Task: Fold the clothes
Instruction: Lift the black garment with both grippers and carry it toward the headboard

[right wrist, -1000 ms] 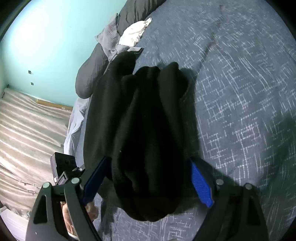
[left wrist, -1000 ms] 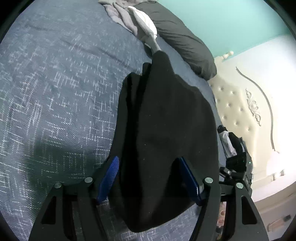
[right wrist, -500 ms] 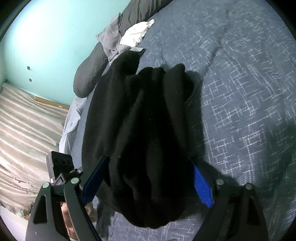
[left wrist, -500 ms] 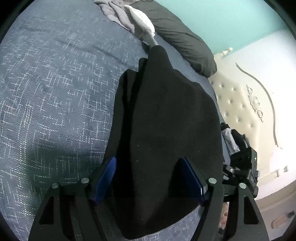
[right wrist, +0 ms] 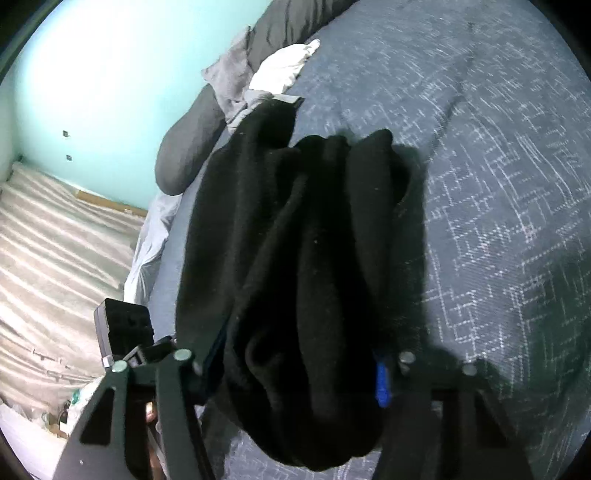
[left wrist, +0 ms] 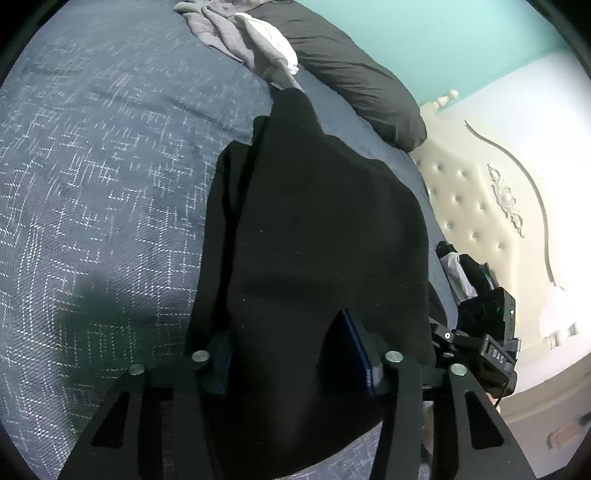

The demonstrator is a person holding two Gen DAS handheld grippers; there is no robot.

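A black garment (left wrist: 314, 229) lies stretched along the blue patterned bedspread (left wrist: 92, 166), its far end reaching toward the pillows. My left gripper (left wrist: 291, 354) has closed its blue-padded fingers on the near end of the garment. In the right wrist view the same black garment (right wrist: 295, 240) is bunched in thick folds, and my right gripper (right wrist: 295, 373) is closed on its near end too. The cloth hides most of both pairs of pads.
A dark grey pillow (left wrist: 354, 74) lies at the head of the bed with grey (left wrist: 221, 26) and white (left wrist: 273, 37) clothes beside it. A cream tufted headboard (left wrist: 476, 206) stands on the right. The bed edge and a striped floor (right wrist: 55, 258) show at left.
Both grippers have narrowed from open around the black garment to closed on its near end. The garment has bunched up a little more between the fingers.
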